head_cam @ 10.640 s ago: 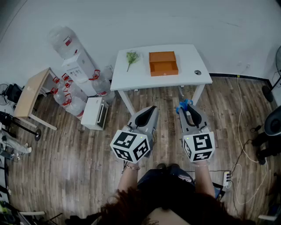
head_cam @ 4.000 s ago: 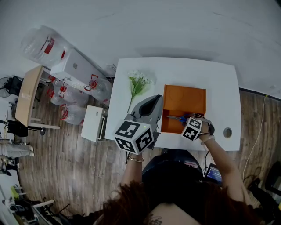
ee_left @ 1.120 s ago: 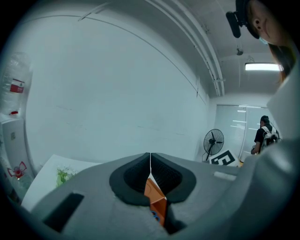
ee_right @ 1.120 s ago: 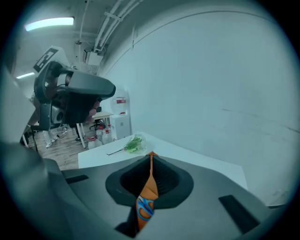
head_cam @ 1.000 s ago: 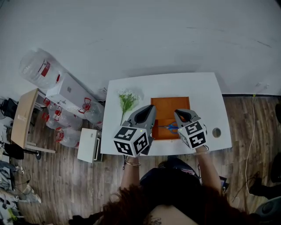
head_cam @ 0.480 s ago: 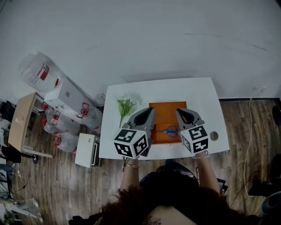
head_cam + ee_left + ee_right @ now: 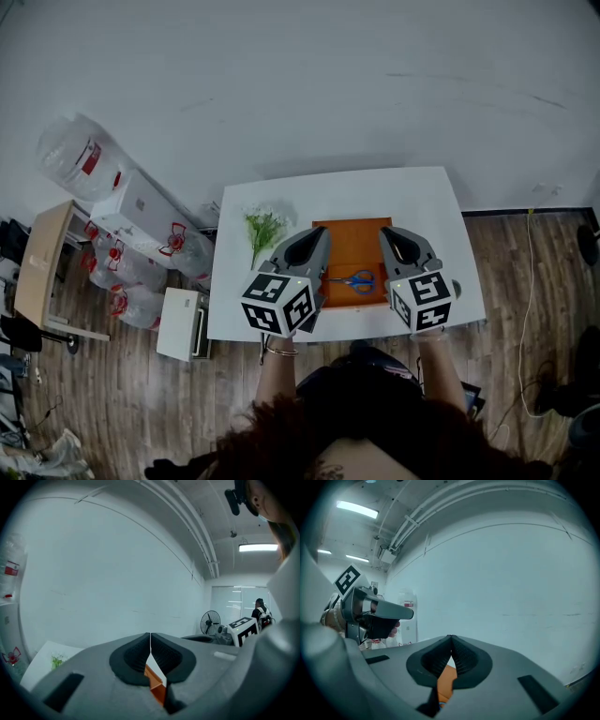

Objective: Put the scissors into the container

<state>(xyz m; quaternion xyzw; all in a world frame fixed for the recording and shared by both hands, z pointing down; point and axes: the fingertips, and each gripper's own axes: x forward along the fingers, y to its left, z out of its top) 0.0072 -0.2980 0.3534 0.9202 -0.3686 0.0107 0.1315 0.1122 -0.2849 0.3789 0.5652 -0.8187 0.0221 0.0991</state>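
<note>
Holds a gripper in each hand above the near edge of a white table (image 7: 427,197), both pointing toward 12 o'clock

Left gripper (image 7: 316,234) at 9 o'clock of the orange container (image 7: 352,239), jaws pressed together tip to tip, pinching nothing

Right gripper (image 7: 393,235) at 3 o'clock of the container, jaws likewise pressed together and empty

Scissors (image 7: 354,279) flat inside the container, in its 6 o'clock half, blue handles toward 3 o'clock and blades toward 9 o'clock, between the two grippers and gripped by neither

Sprig of flowers (image 7: 262,225) on the table at 9 o'clock of the container, well apart from it

On the wooden floor at 9 o'clock of the table, a small white cabinet (image 7: 180,323) and several water bottles (image 7: 80,155)
</note>
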